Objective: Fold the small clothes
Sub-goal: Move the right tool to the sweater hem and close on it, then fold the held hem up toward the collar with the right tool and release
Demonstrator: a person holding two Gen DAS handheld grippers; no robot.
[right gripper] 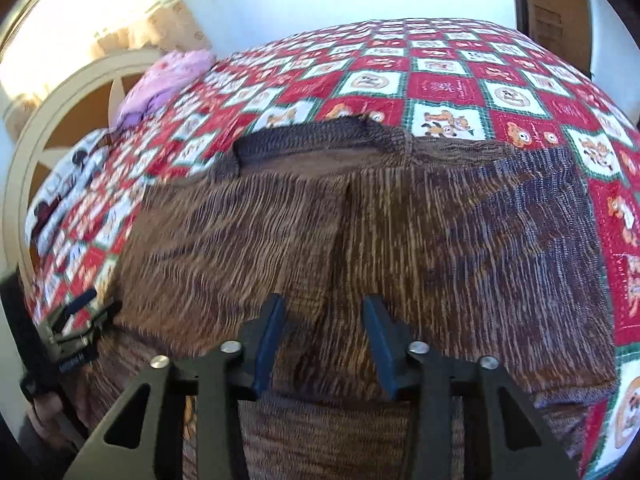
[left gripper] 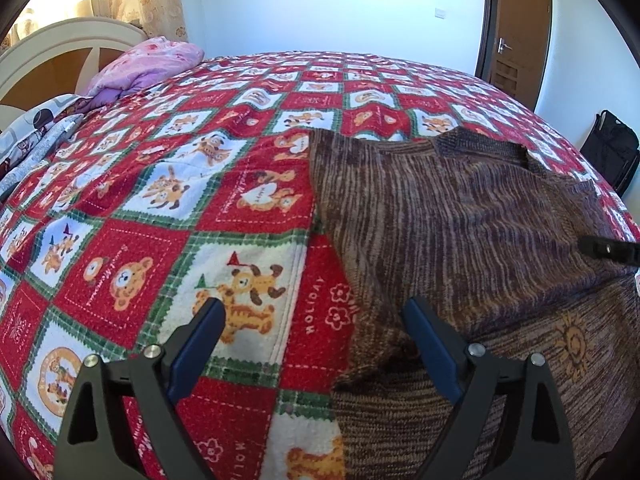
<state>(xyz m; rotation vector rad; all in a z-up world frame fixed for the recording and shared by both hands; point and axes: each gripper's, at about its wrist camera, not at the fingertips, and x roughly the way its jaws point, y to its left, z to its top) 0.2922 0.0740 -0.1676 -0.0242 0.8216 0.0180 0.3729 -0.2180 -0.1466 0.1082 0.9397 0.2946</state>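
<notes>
Garment: your brown striped knit sweater (right gripper: 360, 232) lies on the bed, on top of the red patchwork blanket (left gripper: 168, 208). One part is folded over the rest, and a lower layer with an orange sun motif (left gripper: 574, 344) shows at the near edge in the left wrist view.
Collar: the darker ribbed band (right gripper: 304, 136) sits at the far edge of the sweater in the right wrist view.
Left gripper: your left gripper (left gripper: 314, 316) is spread wide and holds nothing. One finger is over the blanket, the other over the sweater's left edge.
Right gripper: your right gripper (right gripper: 325, 320) has its jaws apart, above the middle of the sweater near its near fold. This view is motion-blurred, so contact with the cloth cannot be confirmed.
Cross view: the tip of your right gripper appears at the right edge of the left wrist view, over the sweater.
Bedding: a pink quilt (left gripper: 152, 64) is bunched at the head of the bed, beside the cream headboard (left gripper: 60, 48).
Room: a brown door (left gripper: 520, 28) stands in the far wall, and a black bag (left gripper: 610, 148) sits on the floor beyond the bed.
</notes>
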